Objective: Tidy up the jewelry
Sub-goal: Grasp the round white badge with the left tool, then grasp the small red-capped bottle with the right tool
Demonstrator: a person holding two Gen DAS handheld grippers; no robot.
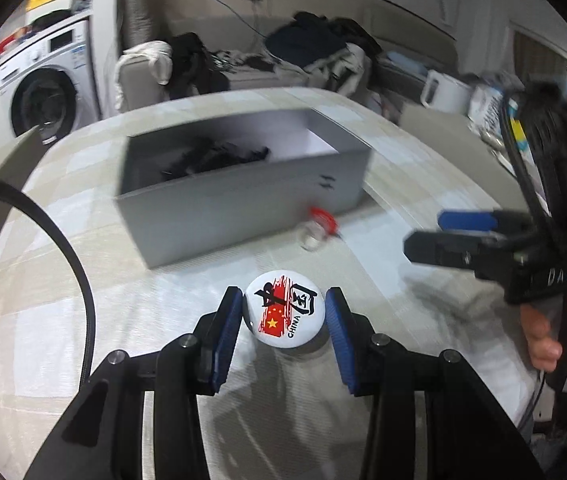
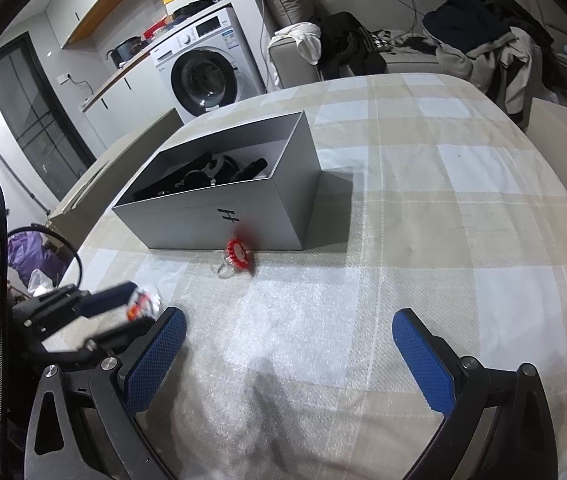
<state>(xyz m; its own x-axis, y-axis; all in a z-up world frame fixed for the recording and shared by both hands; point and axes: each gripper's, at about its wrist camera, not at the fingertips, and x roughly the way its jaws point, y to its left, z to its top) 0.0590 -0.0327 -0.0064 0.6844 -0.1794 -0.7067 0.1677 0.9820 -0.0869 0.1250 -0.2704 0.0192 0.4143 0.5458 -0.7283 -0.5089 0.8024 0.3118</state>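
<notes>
**A:** What did the left gripper (image 1: 284, 312) hold?

**B:** Its two blue-padded fingers (image 1: 225, 332) were clamped on a round white pin badge (image 1: 284, 312) printed with black brush characters, a red flag with yellow stars and the word CHINA. The badge sat between the pads at their tips, face up, over the beige and white checked tablecloth (image 2: 423, 208). Whether the badge rested on the cloth or hung just above it could not be told from the left wrist view.

**A:** And the right gripper (image 2: 289, 344)?

**B:** Its blue pads stood wide apart with only bare cloth between them. In the left wrist view it reached in from the right edge, a person's hand (image 1: 551, 332) wrapped around its black handle.

**A:** Where was the rest of the jewelry?

**B:** An open grey rectangular cardboard box (image 2: 243, 216) stood toward the middle of the table, with dark items piled inside (image 2: 203, 176). Just in front of the box's near wall lay a clear plastic ring topped with a red flower-shaped ornament (image 2: 236, 256), close to the wall.

**A:** Anything behind the table?

**B:** A white front-loading washing machine (image 2: 203, 72) stood at the back left, and a pale sofa heaped with dark clothes (image 2: 475, 36) ran along the far wall.
</notes>
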